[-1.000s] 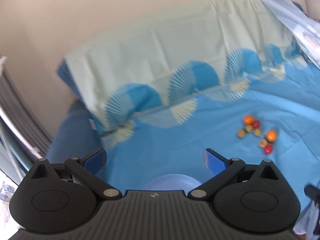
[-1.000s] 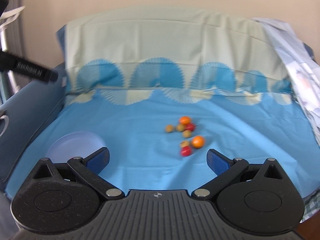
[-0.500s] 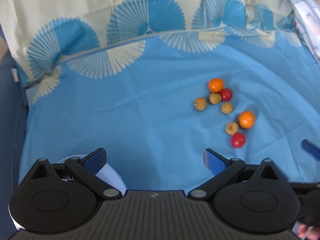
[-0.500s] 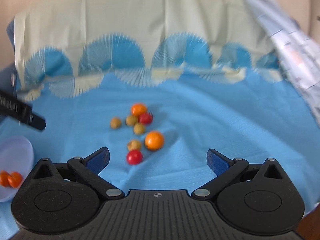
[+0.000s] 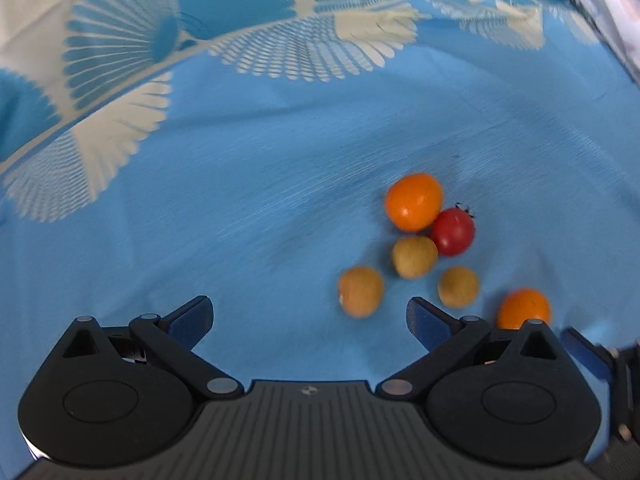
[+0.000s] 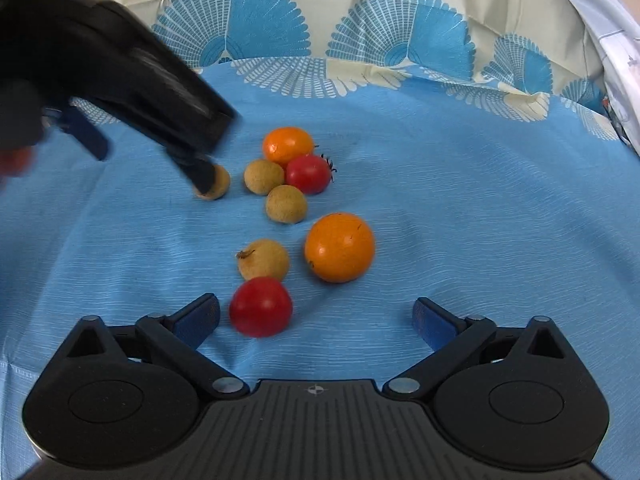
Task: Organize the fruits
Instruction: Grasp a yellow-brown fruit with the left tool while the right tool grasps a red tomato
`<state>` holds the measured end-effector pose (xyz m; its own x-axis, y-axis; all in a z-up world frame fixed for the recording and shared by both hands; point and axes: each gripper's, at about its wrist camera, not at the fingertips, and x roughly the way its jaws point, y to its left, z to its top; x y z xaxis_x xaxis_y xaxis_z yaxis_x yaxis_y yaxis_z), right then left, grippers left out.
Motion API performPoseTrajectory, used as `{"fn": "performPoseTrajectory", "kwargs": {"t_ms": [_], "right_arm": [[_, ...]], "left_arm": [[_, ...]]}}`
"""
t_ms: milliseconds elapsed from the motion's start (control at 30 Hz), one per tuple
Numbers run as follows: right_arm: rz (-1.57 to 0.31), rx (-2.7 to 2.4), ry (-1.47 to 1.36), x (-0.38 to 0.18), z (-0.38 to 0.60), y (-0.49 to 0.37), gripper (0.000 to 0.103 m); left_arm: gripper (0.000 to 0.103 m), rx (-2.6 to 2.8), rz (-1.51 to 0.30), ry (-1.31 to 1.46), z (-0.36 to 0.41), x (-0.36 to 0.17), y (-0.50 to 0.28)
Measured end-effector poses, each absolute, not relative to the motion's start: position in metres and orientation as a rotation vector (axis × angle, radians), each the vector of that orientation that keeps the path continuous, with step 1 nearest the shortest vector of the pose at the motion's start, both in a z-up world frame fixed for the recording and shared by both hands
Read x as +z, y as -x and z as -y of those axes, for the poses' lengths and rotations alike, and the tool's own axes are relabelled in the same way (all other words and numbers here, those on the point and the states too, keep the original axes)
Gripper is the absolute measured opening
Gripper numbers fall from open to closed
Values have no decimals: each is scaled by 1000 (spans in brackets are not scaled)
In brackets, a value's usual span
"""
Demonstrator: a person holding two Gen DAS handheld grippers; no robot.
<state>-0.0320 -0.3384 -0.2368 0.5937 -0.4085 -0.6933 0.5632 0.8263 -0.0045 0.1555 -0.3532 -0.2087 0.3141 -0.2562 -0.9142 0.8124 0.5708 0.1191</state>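
The blue woven cloth (image 6: 480,240) lies bare to the right of the fruit cluster, giving open passage there. The spread right gripper (image 6: 316,318) has a round red tomato (image 6: 261,307) just inside its left finger; the large orange citrus fruit (image 6: 340,247) and a tan stemmed longan (image 6: 264,260) sit close ahead, with only narrow gaps between them. The spread left gripper (image 5: 309,314) crowds the cluster's left, one finger against the leftmost tan longan (image 6: 218,184).
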Motion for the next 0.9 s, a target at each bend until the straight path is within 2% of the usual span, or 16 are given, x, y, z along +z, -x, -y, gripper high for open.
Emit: {"fn": "performPoseTrajectory", "kwargs": {"t_ms": [67, 133, 167, 200, 233, 267, 467, 667, 900], "right_arm": [[-733, -562, -216, -235, 336, 35, 86], [-723, -532, -204, -232, 331, 39, 63], [-721, -520, -194, -232, 329, 40, 56], [-721, -510, -182, -230, 326, 41, 40], [-722, -506, -171, -230, 325, 42, 31], [-725, -508, -170, -228, 324, 43, 31], [-690, -557, -246, -220, 333, 58, 31], [-659, -597, -284, -208, 340, 78, 31], [-562, -568, -268, -165, 314, 106, 31]], "left_arm": [[102, -768, -1036, -675, 362, -219, -160], [93, -783, -1072, -655, 362, -223, -164], [77, -798, -1101, -610, 359, -220, -166], [49, -786, -1103, -583, 356, -215, -166], [31, -786, -1103, -575, 353, -211, -166], [27, -792, -1114, -568, 351, -209, -166], [27, -786, -1043, -546, 326, -184, -154], [27, -761, -972, -508, 280, -137, -120], [27, -705, -946, -441, 204, -82, -62]]}}
